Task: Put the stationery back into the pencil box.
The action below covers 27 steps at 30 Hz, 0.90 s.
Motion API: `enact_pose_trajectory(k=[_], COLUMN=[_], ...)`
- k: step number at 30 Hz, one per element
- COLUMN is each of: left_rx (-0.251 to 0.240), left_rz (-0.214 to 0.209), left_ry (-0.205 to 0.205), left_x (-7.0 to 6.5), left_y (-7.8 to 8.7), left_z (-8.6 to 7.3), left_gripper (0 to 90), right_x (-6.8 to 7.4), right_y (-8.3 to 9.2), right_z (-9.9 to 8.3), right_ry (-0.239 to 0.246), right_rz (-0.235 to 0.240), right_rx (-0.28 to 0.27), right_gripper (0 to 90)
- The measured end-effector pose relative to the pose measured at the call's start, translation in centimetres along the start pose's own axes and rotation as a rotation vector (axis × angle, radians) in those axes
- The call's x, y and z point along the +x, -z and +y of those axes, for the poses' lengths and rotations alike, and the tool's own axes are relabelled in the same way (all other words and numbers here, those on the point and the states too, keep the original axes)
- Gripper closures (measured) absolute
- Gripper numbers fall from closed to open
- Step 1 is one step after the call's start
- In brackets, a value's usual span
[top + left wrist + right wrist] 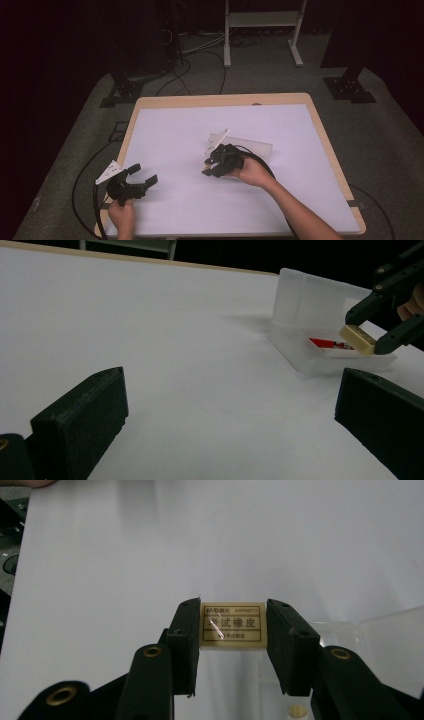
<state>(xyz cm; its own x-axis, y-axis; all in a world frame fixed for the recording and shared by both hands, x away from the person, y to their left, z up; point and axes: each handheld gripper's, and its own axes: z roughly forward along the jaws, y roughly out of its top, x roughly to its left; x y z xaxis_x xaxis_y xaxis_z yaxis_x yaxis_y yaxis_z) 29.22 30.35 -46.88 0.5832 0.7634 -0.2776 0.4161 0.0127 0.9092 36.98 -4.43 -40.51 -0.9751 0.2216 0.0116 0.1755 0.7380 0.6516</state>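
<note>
two black jaws of the right gripper (232, 630) are clenched on a small cream eraser (232, 623), one pad on each short end, its printed label facing the camera. in the left gripper view the eraser hangs tilted, just above the open clear plastic case (320, 347), over the case's near wall. a red item (330, 344) lies inside the tray, and the case's lid (310, 302) stands up behind it. the case sits on the white table (170, 135) a little right of centre, well off every edge.

the left gripper (131, 182) rests near the front left corner of the table, its jaws spread wide with nothing between them, well apart from the case.

risks, as i judge them: the grip is only on the eraser's ends, so it could twist or slip out. the case looks light and nothing holds it, so a nudge from the jaws could slide it or tip the lid. let go where it hangs, the eraser might strike the wall and bounce onto the table.
</note>
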Motion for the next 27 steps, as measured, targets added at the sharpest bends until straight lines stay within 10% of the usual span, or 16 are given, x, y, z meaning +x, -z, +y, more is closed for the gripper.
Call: enact_pose_trajectory(k=[27], left_rx=[0.003], left_rz=[-0.001], left_ry=[-0.001], left_x=[0.0], left_y=[0.0], left_z=[0.0], left_gripper=[0.1], right_x=[-2.9], right_y=[-1.6], right_z=[-1.4], right_ry=[-0.064], right_rz=[-0.033], right_rx=[0.023], right_gripper=[57.9])
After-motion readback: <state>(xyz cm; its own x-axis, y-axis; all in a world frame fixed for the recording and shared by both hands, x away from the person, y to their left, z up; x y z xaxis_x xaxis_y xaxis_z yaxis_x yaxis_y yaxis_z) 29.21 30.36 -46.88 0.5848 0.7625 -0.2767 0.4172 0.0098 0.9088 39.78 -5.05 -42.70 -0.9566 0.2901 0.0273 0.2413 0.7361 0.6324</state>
